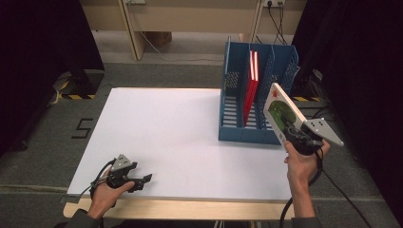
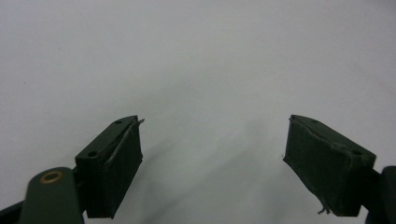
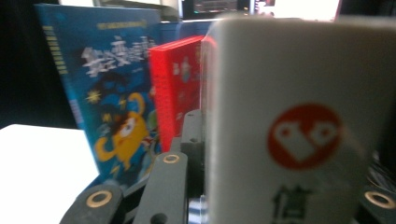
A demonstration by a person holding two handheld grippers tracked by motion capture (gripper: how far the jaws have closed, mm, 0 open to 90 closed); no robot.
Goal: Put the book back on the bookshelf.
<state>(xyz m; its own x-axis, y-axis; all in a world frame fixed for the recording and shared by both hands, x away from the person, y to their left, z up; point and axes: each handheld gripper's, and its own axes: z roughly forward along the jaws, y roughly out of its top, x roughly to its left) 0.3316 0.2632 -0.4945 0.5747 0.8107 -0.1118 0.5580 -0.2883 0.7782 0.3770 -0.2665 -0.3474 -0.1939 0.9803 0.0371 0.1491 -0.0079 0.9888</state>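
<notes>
You are gripping a white-covered book (image 1: 281, 112) in your right gripper (image 1: 291, 131), jaws clamped on its lower edge, and holding it tilted in the air just ahead of the blue file rack (image 1: 236, 128). A red book (image 1: 252, 85) is already standing in a slot beyond the gripper, so filing is partly done; this book is not yet slotted. Your left gripper (image 1: 142, 179) is resting open and empty on the white tabletop (image 1: 166, 128), well apart from the rack.
</notes>
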